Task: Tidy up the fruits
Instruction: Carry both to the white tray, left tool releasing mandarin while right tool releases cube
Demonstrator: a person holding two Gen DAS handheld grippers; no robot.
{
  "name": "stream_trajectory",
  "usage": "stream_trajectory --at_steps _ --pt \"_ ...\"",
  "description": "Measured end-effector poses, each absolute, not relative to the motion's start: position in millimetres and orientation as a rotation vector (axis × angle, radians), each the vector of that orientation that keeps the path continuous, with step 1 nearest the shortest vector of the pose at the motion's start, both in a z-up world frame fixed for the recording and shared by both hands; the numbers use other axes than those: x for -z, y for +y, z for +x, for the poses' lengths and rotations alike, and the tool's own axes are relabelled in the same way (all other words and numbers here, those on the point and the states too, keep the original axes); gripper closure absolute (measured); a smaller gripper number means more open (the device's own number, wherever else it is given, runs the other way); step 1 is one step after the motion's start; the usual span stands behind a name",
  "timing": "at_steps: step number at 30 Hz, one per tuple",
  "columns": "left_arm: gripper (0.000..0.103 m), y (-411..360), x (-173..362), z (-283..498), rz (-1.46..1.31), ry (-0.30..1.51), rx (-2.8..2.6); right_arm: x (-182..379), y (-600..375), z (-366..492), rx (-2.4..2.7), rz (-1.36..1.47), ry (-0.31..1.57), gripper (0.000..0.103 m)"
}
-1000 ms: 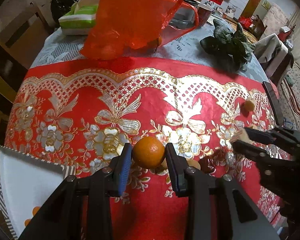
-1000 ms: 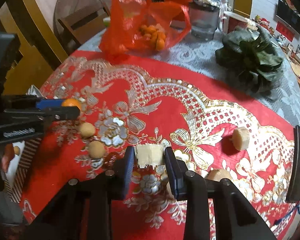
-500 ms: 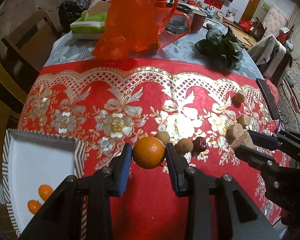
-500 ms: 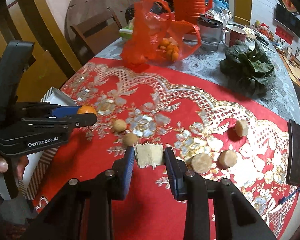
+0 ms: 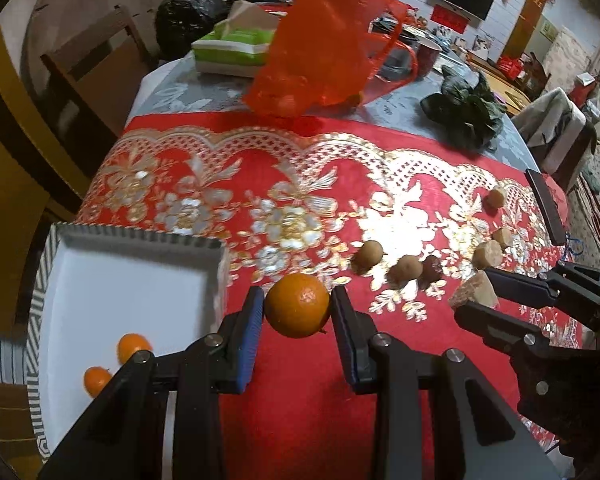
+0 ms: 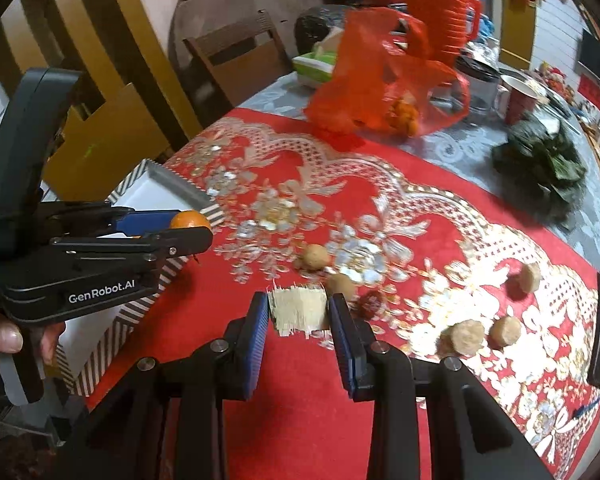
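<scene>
Orange (image 5: 297, 305) pinched between the blue pads of the left claw (image 5: 298, 312), clenched on it at both sides, held off the red surface (image 5: 300, 400). Same fruit seen from the right wrist camera as an orange bulge (image 6: 190, 220) at the tip of the left claw (image 6: 180, 228), just over the near corner of the tray. White tray (image 5: 120, 280) with striped rim down and to the left of the left claw, its corner just beside the left pad; two small orange fruits (image 5: 114, 362) lying in it, low and left of the claw. Two round brown fruits (image 5: 388, 262) and a dark one (image 5: 432, 268) ahead and to the right of the left claw, well apart from the orange.

Pale fibrous chunk (image 6: 298, 310) gripped between the pads of the right claw (image 6: 299, 320), clamped on both faces, frayed strands sticking out above and below. From the left wrist camera, same chunk (image 5: 474, 294) caught at the tips of the right claw (image 5: 476, 300), off to the right of the orange. Three tan cut pieces (image 6: 484, 330) ahead and to the right of the right claw, resting on the surface. Red plastic bag (image 6: 380, 88) far ahead of both claws, with small orange fruit showing through it; dark leafy greens (image 6: 540, 164) far ahead to the right.
</scene>
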State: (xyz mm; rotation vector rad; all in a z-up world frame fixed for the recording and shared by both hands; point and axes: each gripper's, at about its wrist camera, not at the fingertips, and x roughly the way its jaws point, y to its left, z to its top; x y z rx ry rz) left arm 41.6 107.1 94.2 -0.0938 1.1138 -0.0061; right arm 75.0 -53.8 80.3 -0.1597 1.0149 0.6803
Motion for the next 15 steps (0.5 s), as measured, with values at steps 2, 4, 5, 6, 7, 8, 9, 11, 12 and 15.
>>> stream_trajectory --at_steps 2,4,5,6,7,8,9,11,12,15 --pt "0.070 114.8 -95.0 37.7 -0.100 1.112 -0.007 -80.4 -44.7 73.5 -0.696 -0.168 1.016 0.069" --pt "0.070 125.1 -96.0 33.8 -0.111 1.110 -0.024 -80.8 -34.8 72.1 -0.713 -0.179 1.014 0.069" --pt "0.070 129.3 -96.3 31.9 -0.114 1.109 -0.032 -80.8 -31.0 71.8 -0.719 -0.183 1.012 0.069" --pt "0.070 134.2 -96.6 30.0 -0.117 1.109 -0.039 -80.8 -26.5 71.8 -0.728 -0.186 1.012 0.069" --pt "0.070 139.8 -96.8 28.0 -0.122 1.109 -0.048 -80.7 -21.6 71.5 -0.737 -0.189 1.011 0.069" --pt "0.070 144.3 -96.7 26.4 -0.126 1.108 -0.056 -80.4 -15.6 70.9 -0.748 -0.195 1.011 0.069" --pt "0.070 150.3 -96.7 24.1 -0.132 1.108 -0.067 -79.9 -10.5 70.6 -0.757 -0.202 1.012 0.069" --pt "0.070 159.6 -95.9 20.7 -0.142 1.108 -0.082 -79.2 -1.7 70.0 -0.772 -0.214 1.014 0.069" --pt "0.070 166.0 -95.5 17.9 -0.148 1.108 -0.091 -78.9 4.9 69.9 -0.783 -0.220 1.014 0.069" --pt "0.070 181.4 -93.7 11.6 -0.163 1.112 -0.116 -78.2 22.5 69.6 -0.812 -0.238 1.013 0.069"
